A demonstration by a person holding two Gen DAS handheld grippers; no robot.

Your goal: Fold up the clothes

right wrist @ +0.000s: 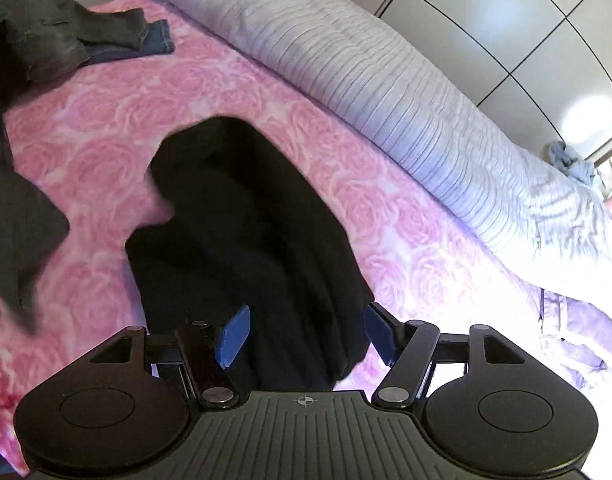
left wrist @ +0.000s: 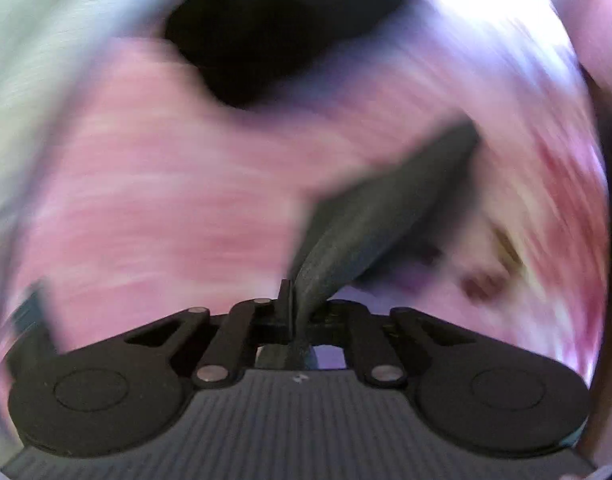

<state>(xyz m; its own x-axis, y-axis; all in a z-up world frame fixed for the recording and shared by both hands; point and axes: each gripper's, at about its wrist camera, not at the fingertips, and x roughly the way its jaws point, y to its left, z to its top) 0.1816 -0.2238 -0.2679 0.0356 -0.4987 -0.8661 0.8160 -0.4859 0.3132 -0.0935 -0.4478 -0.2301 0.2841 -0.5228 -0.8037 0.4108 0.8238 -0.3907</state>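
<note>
The left claw [left wrist: 292,300] is pressing its jaws together on a strip of dark grey cloth [left wrist: 386,208], which is running up and to the right from the pinch across a heavily blurred view. Behind that strip, the pink rose-patterned blanket [left wrist: 166,184] is filling most of the left wrist picture, and a black garment [left wrist: 274,32] is showing as a dark smear near the top. The right claw [right wrist: 306,336] is standing spread, its blue pads [right wrist: 235,336] sitting apart on either side of the near end of the black garment [right wrist: 246,216] without pressing on it. That garment is lying bunched on the pink blanket [right wrist: 106,128] of the bed, reaching from between the jaws toward the middle of the cover. To its left, a dark grey piece [right wrist: 22,232] is hanging blurred at the edge of the view. Farther off, at the upper left, grey jeans [right wrist: 38,36] are lying crumpled over a blue denim piece [right wrist: 158,40]. Along the right, a pale ribbed duvet [right wrist: 346,60] is lying rolled beside the blanket, with white wardrobe doors [right wrist: 526,32] standing beyond it.
</note>
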